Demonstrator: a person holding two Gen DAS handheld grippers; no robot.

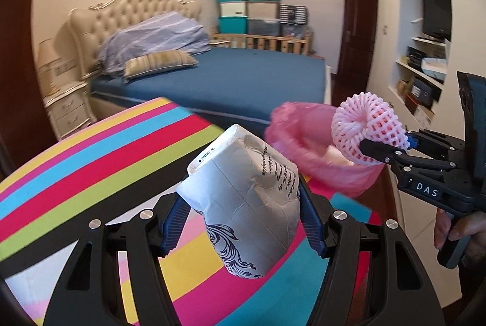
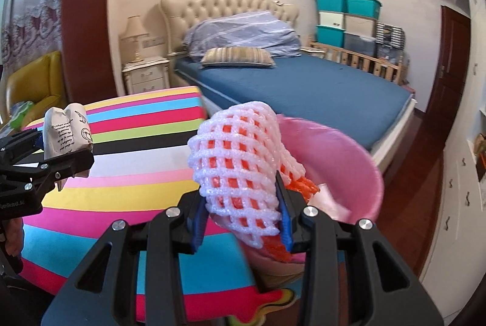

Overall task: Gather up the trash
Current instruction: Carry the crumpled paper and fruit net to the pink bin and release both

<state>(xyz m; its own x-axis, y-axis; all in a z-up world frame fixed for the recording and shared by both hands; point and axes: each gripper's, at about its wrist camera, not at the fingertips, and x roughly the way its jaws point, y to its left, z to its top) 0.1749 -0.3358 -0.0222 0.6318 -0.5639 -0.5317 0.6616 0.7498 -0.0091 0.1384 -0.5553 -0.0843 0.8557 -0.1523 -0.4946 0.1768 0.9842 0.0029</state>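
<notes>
My left gripper [image 1: 240, 219] is shut on a crumpled white paper cup [image 1: 246, 204] with black print, held above the striped table [image 1: 91, 162]. The same cup [image 2: 65, 134] and left gripper [image 2: 60, 162] show at the left edge of the right wrist view. My right gripper [image 2: 241, 222] is shut on a white foam fruit net [image 2: 240, 171] with orange inside. It hangs at the near rim of a bin lined with a pink bag [image 2: 343, 162]. In the left wrist view the net [image 1: 367, 131], the right gripper [image 1: 382, 156] and the pink-lined bin [image 1: 306, 140] lie to the right.
A bed with a blue sheet [image 2: 309, 89] stands behind the table and bin. A white nightstand [image 2: 145, 77] with a lamp sits left of it, a yellow chair [image 2: 36, 83] farther left. Wall shelves [image 1: 422, 77] and white cabinets [image 2: 455, 189] run along the right.
</notes>
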